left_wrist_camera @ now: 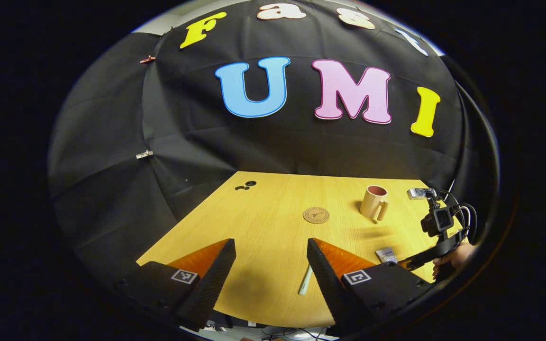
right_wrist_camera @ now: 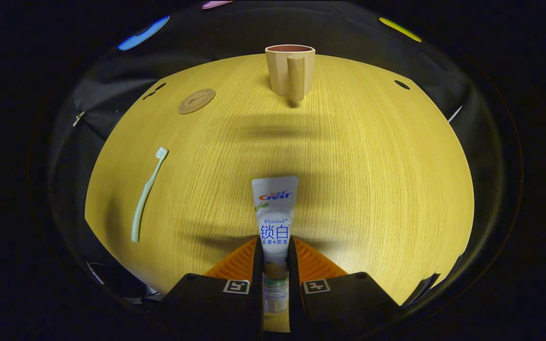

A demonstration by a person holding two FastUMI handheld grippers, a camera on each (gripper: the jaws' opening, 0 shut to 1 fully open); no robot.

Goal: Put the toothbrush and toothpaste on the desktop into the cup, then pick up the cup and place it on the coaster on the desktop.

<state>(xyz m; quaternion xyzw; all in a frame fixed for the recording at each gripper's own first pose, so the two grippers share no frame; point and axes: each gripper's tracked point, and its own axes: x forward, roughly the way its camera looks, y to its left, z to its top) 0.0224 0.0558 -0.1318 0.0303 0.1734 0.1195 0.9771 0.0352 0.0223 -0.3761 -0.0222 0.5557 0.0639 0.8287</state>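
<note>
The toothpaste (right_wrist_camera: 275, 213) is a white tube with blue print, lying flat on the yellow wood-grain worktop (right_wrist_camera: 372, 189) with its flat crimped end pointing toward the cup (right_wrist_camera: 290, 68); in the right gripper view its cap end sits between the two fingers of the right tool (right_wrist_camera: 274, 253), which press on it from both sides, so that tool is closed on the tube. The cup is a beige mug with a reddish inside, upright near the far edge of the worktop, its handle turned toward the camera. The toothbrush (right_wrist_camera: 147, 194) is pale green with a white head, lying well to the left of the tube, head pointing away. The round brown coaster (right_wrist_camera: 196, 101) lies flat to the left of the cup, apart from it. In the left gripper view the left tool (left_wrist_camera: 271, 258) hangs above the near edge of the worktop with its fingers spread wide and nothing between them; the handle end of the toothbrush (left_wrist_camera: 305, 280) shows just beside its right finger. The right tool's body and a hand (left_wrist_camera: 453, 259) holding it show at the far right. The stretch of worktop between tube and cup lies bare, with soft shadows across it.
</note>
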